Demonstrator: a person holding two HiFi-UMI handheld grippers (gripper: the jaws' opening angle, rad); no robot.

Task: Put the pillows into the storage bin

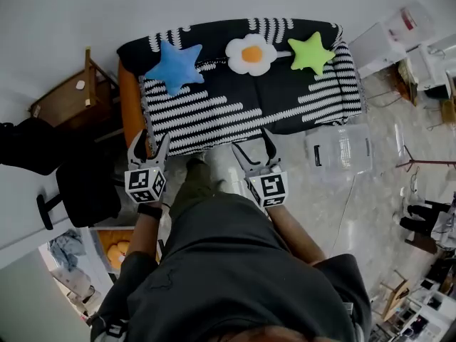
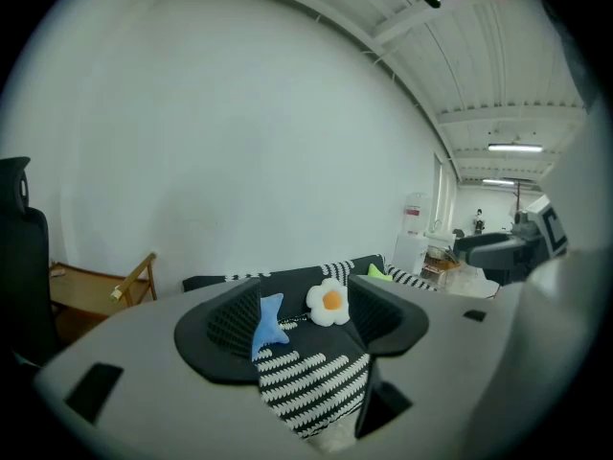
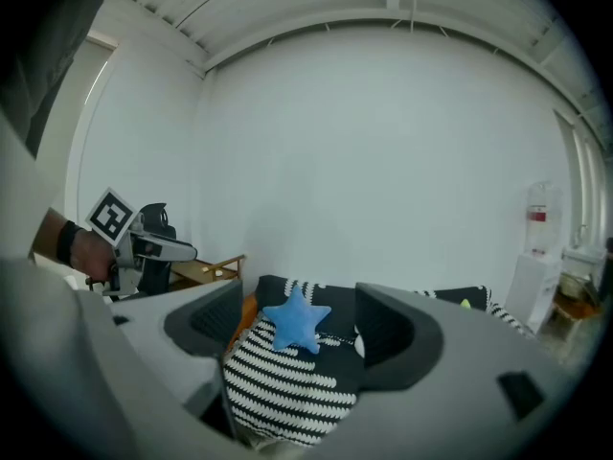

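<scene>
Left claw: our left gripper (image 1: pixel 149 142) hovers at the sofa's (image 1: pixel 285 102) front edge, jaws roughly half spread, nothing between the pads.
Right claw: our right gripper (image 1: pixel 253 147) sits alongside it, jaws apart too, gripping nothing.
Pillows: three in a row along the sofa back, and we've got the blue star pillow (image 1: pixel 173 66) on the left, the flower pillow (image 1: pixel 251 54) in the middle and the green star pillow (image 1: pixel 311 52) on the right. All lie well beyond both claws, across the seat.
Bin: the clear storage bin (image 1: pixel 340 150) stands on the floor (image 1: pixel 377 198) just off the sofa's front right corner, to the right of our right gripper.
Hard to see: from the left gripper view the green star is only a sliver behind a jaw. From the right gripper view the flower is mostly hidden. We can't make out the bin's inside.
Surface and room: a black-and-white striped blanket (image 1: pixel 214 112) covers the sofa. A plain pale wall (image 2: pixel 239 161) is behind it, with a wooden chair (image 1: pixel 71 100) and a black office chair (image 1: pixel 82 187) to the left.
</scene>
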